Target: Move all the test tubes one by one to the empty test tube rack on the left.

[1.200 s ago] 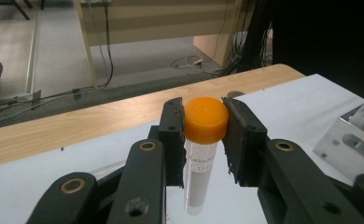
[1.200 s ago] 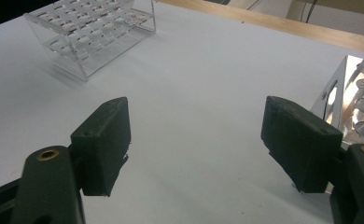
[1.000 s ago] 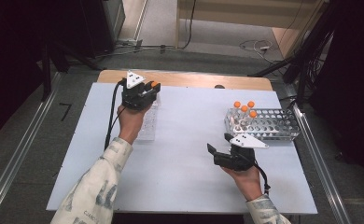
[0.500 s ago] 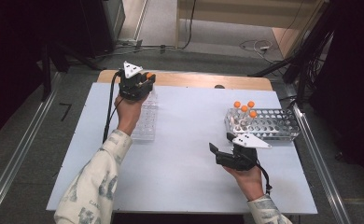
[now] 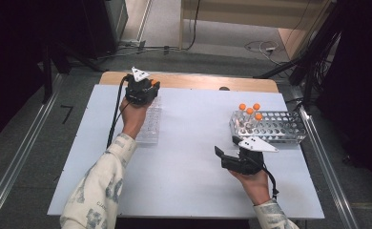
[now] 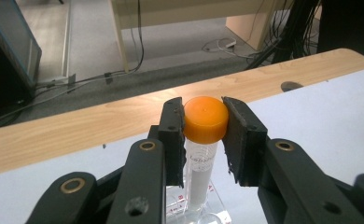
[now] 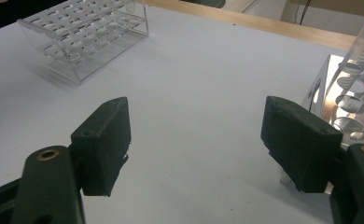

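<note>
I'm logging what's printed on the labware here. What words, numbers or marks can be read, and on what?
"Labcon" or similar, partly blurred: printed on the orange-capped tube held in the left gripper, just under the cap.
Red marks on the clear rack below it: too small to read.
Graduation lines on the tube in the metal rack: ticks show, numbers unreadable.

The tube (image 6: 199, 161) bottom is cut off below the clear rack (image 6: 194, 210).

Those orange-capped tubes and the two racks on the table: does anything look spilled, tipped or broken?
Nothing stands out. Three orange-capped tubes stand upright in the metal rack. The left gripper holds a fourth tube upright by its cap over the clear rack. The right gripper is open. No spills or damage show on the white table.
</note>
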The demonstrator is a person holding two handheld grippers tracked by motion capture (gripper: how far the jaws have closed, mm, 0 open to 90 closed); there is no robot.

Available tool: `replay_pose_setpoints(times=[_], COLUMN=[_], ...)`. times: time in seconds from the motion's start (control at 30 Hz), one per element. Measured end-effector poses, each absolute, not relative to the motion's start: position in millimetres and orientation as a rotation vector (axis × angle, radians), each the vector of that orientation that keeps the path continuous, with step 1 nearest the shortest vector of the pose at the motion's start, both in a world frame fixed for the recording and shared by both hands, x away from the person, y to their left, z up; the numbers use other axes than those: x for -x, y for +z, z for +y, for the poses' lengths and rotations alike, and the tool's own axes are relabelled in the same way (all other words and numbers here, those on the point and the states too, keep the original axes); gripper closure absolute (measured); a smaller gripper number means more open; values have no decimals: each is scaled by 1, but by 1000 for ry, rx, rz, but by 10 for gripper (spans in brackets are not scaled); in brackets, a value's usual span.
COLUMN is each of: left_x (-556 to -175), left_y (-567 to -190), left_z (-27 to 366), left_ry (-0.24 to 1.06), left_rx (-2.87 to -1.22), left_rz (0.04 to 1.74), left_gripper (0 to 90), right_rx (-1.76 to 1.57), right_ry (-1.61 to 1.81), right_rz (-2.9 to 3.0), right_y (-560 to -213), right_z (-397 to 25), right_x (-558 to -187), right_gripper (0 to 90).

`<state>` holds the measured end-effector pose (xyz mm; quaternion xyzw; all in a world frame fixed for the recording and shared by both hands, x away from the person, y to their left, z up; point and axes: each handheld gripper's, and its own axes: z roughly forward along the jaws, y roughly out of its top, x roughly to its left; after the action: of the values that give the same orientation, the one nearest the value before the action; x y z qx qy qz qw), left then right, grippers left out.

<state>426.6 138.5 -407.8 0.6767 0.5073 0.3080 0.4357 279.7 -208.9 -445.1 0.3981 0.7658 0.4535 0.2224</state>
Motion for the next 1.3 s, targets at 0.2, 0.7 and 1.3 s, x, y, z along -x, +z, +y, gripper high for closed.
replay_pose_setpoints(times=[0.2, 0.7, 1.3], left_x=[-428, -429, -406], left_y=[-419, -431, -425], left_z=[138, 140, 161], left_ry=[751, 752, 671], left_rx=[-1710, -1739, -1606], left_rz=[1278, 1307, 1326], left_gripper=[700, 571, 165], right_rx=[-1109, -1127, -1175], right_ry=[1250, 1241, 1221], right_rz=[2114, 2110, 2054], right_y=[-446, -448, -448], right_z=[-209, -211, -219], right_x=[-280, -282, -289], right_gripper=[227, 226, 227])
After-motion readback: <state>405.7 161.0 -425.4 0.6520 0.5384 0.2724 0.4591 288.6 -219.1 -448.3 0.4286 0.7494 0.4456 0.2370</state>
